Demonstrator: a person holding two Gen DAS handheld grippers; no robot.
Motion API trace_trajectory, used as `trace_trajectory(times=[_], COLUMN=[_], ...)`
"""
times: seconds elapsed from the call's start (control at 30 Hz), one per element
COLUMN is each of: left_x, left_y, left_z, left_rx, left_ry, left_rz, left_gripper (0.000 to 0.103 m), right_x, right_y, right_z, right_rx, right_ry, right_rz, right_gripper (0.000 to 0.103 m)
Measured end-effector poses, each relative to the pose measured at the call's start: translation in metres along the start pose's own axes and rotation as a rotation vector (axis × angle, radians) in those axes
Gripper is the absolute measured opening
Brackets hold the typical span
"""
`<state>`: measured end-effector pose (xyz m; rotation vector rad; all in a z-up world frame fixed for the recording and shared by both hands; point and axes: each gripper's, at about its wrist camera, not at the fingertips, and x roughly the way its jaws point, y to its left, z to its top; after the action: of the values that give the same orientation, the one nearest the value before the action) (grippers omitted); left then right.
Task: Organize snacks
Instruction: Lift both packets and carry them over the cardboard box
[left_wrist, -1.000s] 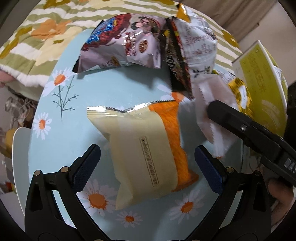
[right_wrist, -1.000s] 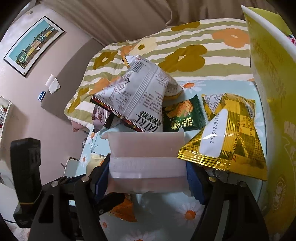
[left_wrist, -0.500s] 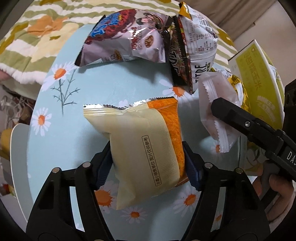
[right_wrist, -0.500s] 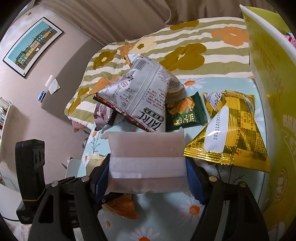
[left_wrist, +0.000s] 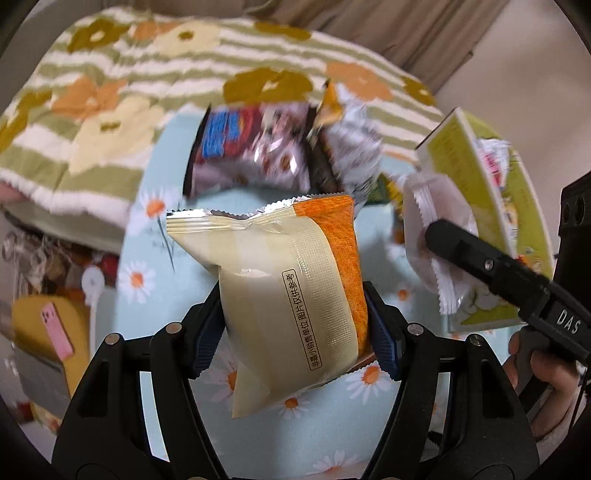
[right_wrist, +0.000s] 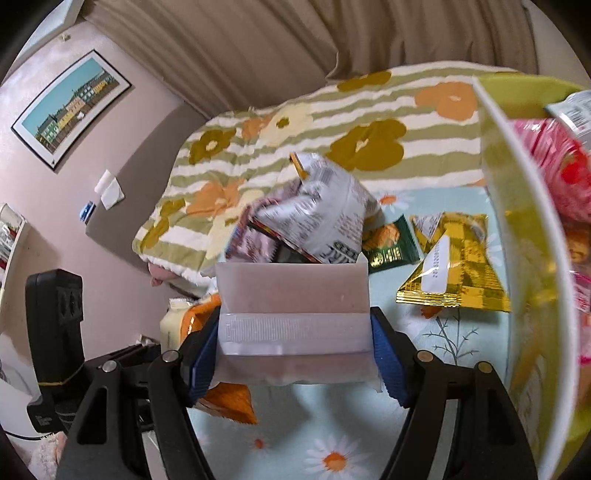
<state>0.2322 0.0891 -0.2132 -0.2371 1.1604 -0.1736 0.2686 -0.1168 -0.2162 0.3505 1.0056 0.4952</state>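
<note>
Cream-and-orange snack packet (left_wrist: 291, 295) clamped between the blue pads of the left gripper (left_wrist: 295, 339), raised clear of the light-blue daisy-print tablecloth (left_wrist: 332, 435), printed side facing the camera, serrated top edge tilted up and away. Frosted pale-pink packet (right_wrist: 293, 317) pinched across its width by the right gripper (right_wrist: 295, 350), also off the table, white sealed seam running level between the pads. Seen from the left wrist, same pink packet (left_wrist: 432, 236) hanging just beside the yellow-green box (left_wrist: 476, 206). Inside that box, red and pink wrappers (right_wrist: 554, 177). Left lying on the cloth: a purple-and-blue chip bag (left_wrist: 251, 151) touching a white-and-black bag (right_wrist: 317, 218), a small dark-green packet (right_wrist: 389, 247) next to it, and a gold triangular packet (right_wrist: 454, 269) near the box wall. Behind the table, a green-striped flowered blanket (right_wrist: 295, 155). Framed picture (right_wrist: 70, 107) on the wall at left.
</note>
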Motion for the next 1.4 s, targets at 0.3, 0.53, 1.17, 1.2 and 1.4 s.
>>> trace_trajectory(times=[0.3, 0.53, 1.17, 1.2, 1.4], left_x=[-0.053, -0.07, 0.03, 0.036, 0.047], left_y=[-0.04, -0.104, -0.315, -0.319, -0.331], left_z=[0.034, 0.047, 0.011, 0.009, -0.003], left_rx=[0.174, 0.294, 0.314, 0.319, 0.368], left_ry=[-0.09, -0.123, 0.004, 0.013, 0.056], left_rz=[-0.101, -0.183, -0.191, -0.187, -0.081], left_gripper=[0.066, 0.066, 0.066, 0.066, 0.076], right_x=[-0.078, -0.146, -0.241, -0.241, -0.239], right_y=[0.011, -0.02, -0.19, -0.196, -0.215], right_z=[0.01, 0.017, 0.01, 0.008, 0.0], right_rx=[0.076, 0.116, 0.104, 0.105, 0.135], right_ry=[-0.183, -0.296, -0.227, -0.219, -0.204], right_rz=[-0.082, -0.17, -0.27, -0.266, -0.217], right_gripper=[0.07, 0.07, 0.07, 0.07, 0.07])
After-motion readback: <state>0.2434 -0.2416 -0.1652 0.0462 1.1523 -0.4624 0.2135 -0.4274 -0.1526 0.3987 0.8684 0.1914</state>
